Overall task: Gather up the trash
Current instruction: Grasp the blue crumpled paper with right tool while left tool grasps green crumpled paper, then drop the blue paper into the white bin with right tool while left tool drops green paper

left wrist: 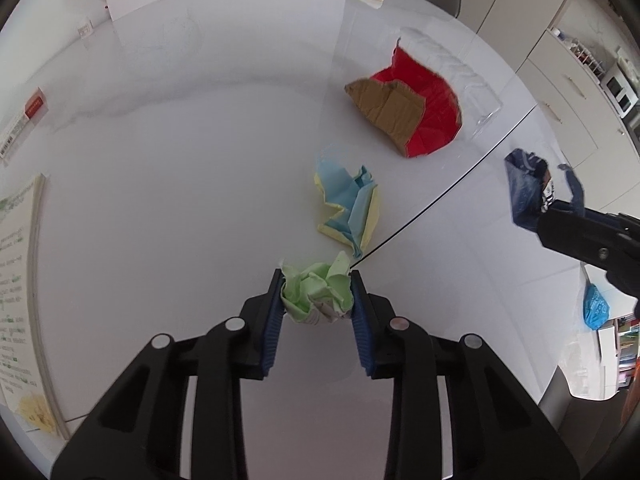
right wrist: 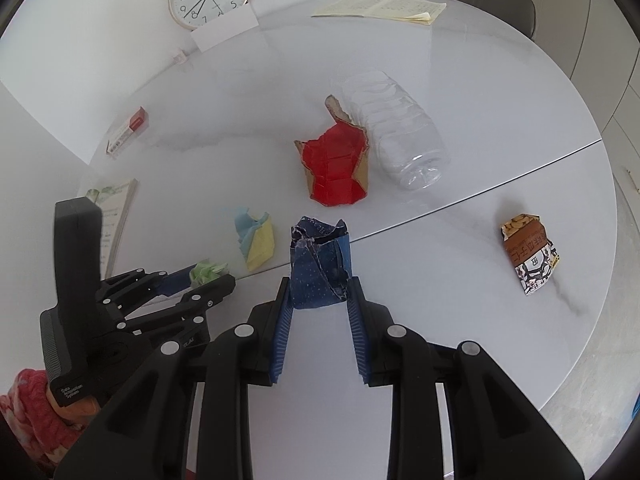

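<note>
Near the surface's [right wrist: 440, 320] front edge, left tool [left wrist: 318, 294] clamped green paper wad [left wrist: 318, 294]; right tool [right wrist: 319, 292] gripped blue wrapper [right wrist: 320, 268]. Pickup step; next likely needs carrying both to a bin.

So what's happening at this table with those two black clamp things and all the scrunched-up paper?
A person is collecting trash with a handheld gripper in each hand. The left gripper is closed on a crumpled green paper ball; the right gripper is closed on a crushed dark blue carton. Still lying on the white table: a blue-and-yellow paper wad, a torn red box, a clear plastic bottle and a snack packet.
</note>
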`<action>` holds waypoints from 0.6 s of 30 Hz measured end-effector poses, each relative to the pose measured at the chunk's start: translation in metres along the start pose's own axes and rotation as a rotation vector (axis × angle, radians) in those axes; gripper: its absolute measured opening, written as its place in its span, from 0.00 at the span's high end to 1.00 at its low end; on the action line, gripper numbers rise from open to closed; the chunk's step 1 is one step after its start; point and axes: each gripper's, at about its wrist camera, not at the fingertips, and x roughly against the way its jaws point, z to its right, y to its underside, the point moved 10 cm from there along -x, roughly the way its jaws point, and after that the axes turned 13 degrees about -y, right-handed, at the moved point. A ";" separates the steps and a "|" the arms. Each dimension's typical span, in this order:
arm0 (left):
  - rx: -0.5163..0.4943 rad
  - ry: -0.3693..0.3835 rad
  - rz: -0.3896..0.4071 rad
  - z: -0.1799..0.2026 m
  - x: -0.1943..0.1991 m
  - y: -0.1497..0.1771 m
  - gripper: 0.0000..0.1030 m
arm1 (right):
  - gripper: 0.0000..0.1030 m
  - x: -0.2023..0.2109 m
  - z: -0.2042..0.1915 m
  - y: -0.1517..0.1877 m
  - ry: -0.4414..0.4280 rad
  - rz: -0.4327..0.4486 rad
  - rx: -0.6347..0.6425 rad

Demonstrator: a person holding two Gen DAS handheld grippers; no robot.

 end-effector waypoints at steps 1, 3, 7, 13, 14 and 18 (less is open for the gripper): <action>-0.006 -0.006 0.007 -0.004 0.005 -0.001 0.70 | 0.73 0.000 -0.004 -0.002 0.000 0.006 -0.003; -0.008 -0.008 0.017 -0.014 0.016 -0.004 0.70 | 0.73 -0.002 -0.012 -0.004 -0.003 0.013 -0.007; 0.002 -0.008 0.034 -0.041 0.038 -0.012 0.70 | 0.73 -0.010 -0.031 -0.007 -0.005 0.007 -0.016; -0.002 -0.019 0.056 -0.083 0.060 -0.021 0.70 | 0.73 -0.028 -0.062 -0.010 -0.015 -0.005 -0.026; -0.004 -0.020 0.057 -0.089 0.062 -0.021 0.70 | 0.73 -0.031 -0.067 -0.010 -0.017 -0.007 -0.026; -0.016 -0.022 0.059 -0.106 0.068 -0.022 0.70 | 0.73 -0.041 -0.087 -0.015 -0.026 -0.010 -0.018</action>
